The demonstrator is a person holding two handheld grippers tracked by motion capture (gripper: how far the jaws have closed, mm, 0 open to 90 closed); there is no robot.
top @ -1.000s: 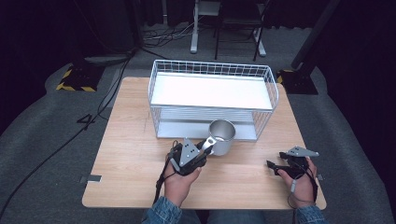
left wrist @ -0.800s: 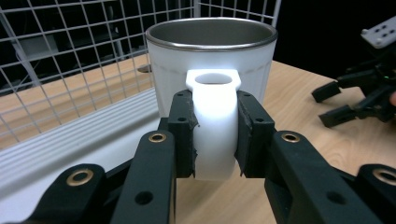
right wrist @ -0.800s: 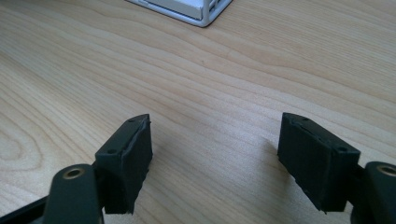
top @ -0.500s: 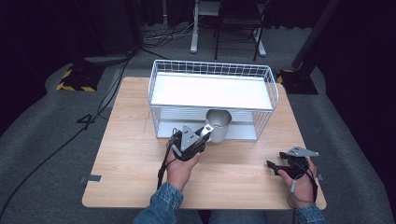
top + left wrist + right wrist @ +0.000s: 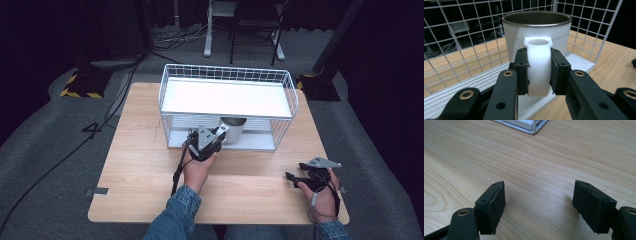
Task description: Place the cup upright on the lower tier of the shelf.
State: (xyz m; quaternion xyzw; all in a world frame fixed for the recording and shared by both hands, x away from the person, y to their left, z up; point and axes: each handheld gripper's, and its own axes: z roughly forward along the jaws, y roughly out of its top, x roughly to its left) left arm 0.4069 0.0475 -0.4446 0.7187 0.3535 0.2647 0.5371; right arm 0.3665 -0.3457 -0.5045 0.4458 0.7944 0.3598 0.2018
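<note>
I have the left claw (image 5: 538, 75) clamped on the white handle (image 5: 538, 67) of a mug (image 5: 233, 128), both pads pressed flat against the handle's sides. In the high view the mug sits at about 12 o'clock from my left hand (image 5: 196, 170), under the upper shelf of the white wire rack (image 5: 227, 75), on or just above the rack's lower white tray (image 5: 579, 63) (I cannot tell from these views whether its base is touching).

My reading is that the step in hand is setting the mug on that lower tray. To do it well I would hold the mug upright, keep its rim clear of the shelf overhead and of the wire side at roughly 2 o'clock in the left gripper view, lower it until the base sits flat, and only then release the handle.

The right claw (image 5: 544, 205) is spread wide and holds nothing; its pads hover close over bare wooden worktop (image 5: 529, 157). In the high view it rests at the near right, well apart from the rack.
</note>
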